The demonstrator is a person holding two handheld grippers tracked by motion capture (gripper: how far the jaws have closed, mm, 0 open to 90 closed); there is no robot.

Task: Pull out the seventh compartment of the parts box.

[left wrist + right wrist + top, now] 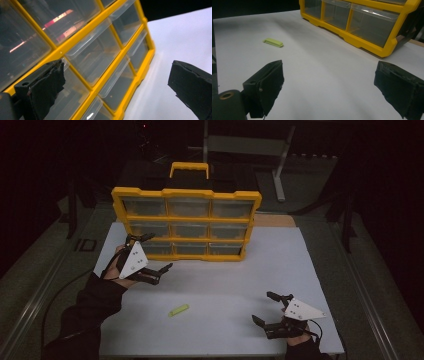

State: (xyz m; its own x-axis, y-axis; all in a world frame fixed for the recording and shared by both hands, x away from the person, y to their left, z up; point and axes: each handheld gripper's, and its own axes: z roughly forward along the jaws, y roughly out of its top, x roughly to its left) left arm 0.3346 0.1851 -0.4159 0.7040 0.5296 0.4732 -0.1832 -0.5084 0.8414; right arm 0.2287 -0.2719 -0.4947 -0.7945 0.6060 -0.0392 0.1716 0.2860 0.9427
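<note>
Left gripper was released, jaws wide apart, held just in front of the lower-left drawers of the yellow organizer; one jaw overlapped a drawer front in the left gripper view. Right gripper was also released, empty, low over the white board near its right front corner. Green piece lay flat on the board between the grippers, apart from both. No legible writing or brand on the organizer or the piece.

Tabletop: flat white rectangular tabletop, matte, with dark surroundings.
Far edge: yellow plastic drawer organiser with clear drawers stands upright on it.
Near middle: small lime-green oblong plastic piece lies flat, well apart from the organiser.
</note>
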